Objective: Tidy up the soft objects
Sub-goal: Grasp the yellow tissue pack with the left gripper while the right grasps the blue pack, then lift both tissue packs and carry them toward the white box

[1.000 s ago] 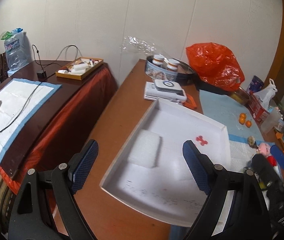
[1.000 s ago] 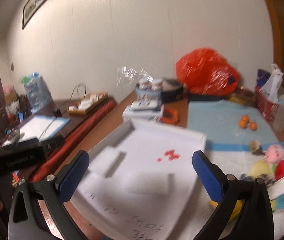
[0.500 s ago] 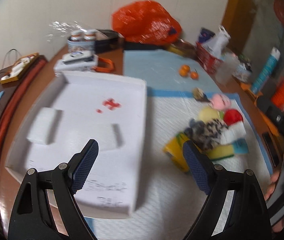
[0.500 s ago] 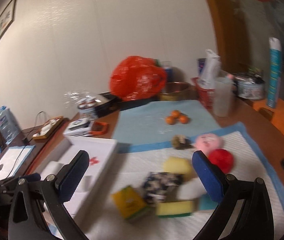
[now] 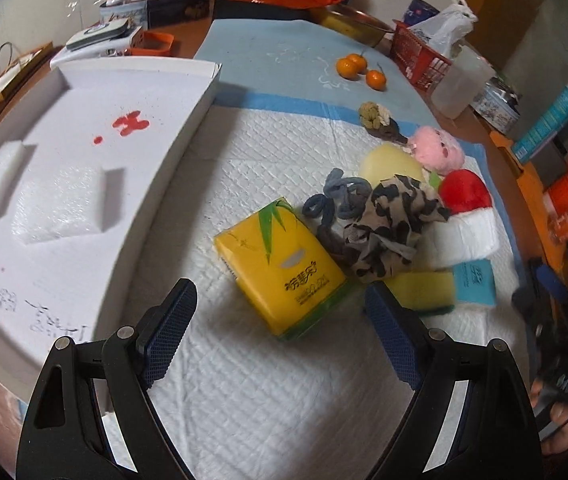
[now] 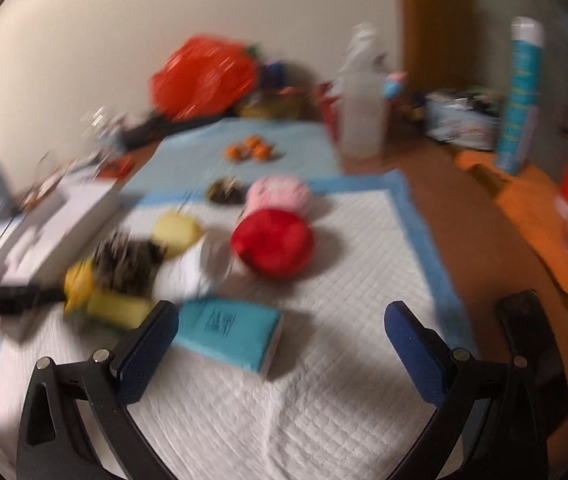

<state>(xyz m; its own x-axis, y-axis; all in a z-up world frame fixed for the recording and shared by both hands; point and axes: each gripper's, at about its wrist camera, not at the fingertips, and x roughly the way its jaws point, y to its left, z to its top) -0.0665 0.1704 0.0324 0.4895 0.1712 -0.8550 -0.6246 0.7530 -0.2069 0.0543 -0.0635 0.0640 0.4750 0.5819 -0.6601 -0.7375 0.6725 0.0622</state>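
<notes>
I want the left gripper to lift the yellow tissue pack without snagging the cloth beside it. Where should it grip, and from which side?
Grip the yellow tissue pack across its two long sides, near the end closest to the left gripper, coming down from above. That end lies bare on the white pad; the far corner sits against the patterned cloth and hair ties. The open jaws look wide enough.

three oranges [image 5: 357, 67]; one yellow tissue pack [image 5: 280, 266]; one red plush [image 5: 464, 192]; one pink plush [image 5: 439, 149]; one teal pack [image 5: 475, 282]; one white foam tray [image 5: 200, 104], nine o'clock.
</notes>
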